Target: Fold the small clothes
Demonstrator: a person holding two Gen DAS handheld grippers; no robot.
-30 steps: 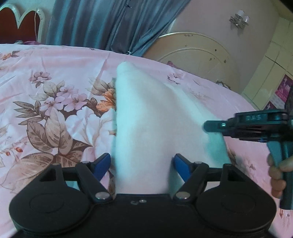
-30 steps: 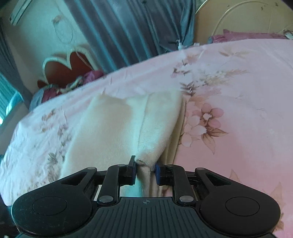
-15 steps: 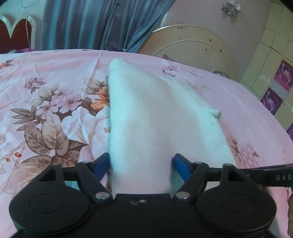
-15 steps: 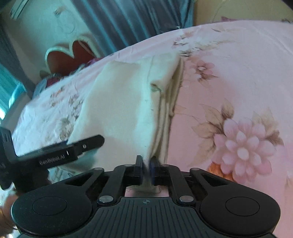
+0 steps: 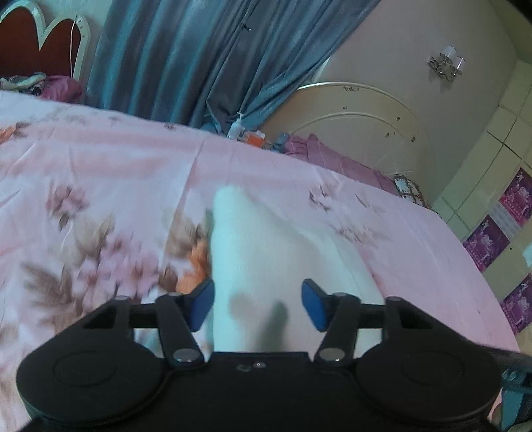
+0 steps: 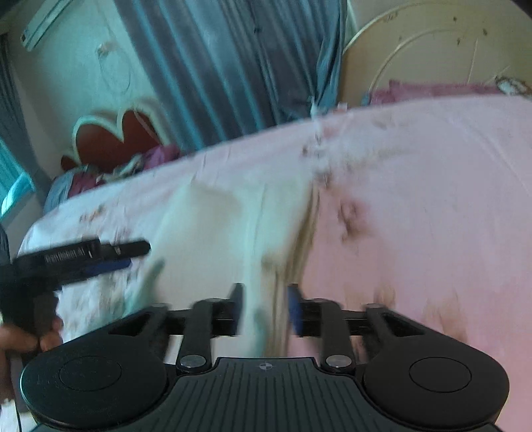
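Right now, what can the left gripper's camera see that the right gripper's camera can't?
Only the left camera shows the wall lamp and purple pictures on the tiles. Only the right camera shows the air conditioner, the other gripper from outside and the hand holding it. Both show the white cloth, pink flowered bedsheet, blue curtain and red heart-shaped headboard.

A pink floral bedsheet (image 5: 116, 172) covers the bed. Beyond its far edge hangs a grey-blue curtain (image 5: 199, 56). Left of the curtain stands a red heart-shaped headboard (image 5: 40, 46); right of it, a cream arched headboard (image 5: 359, 133).
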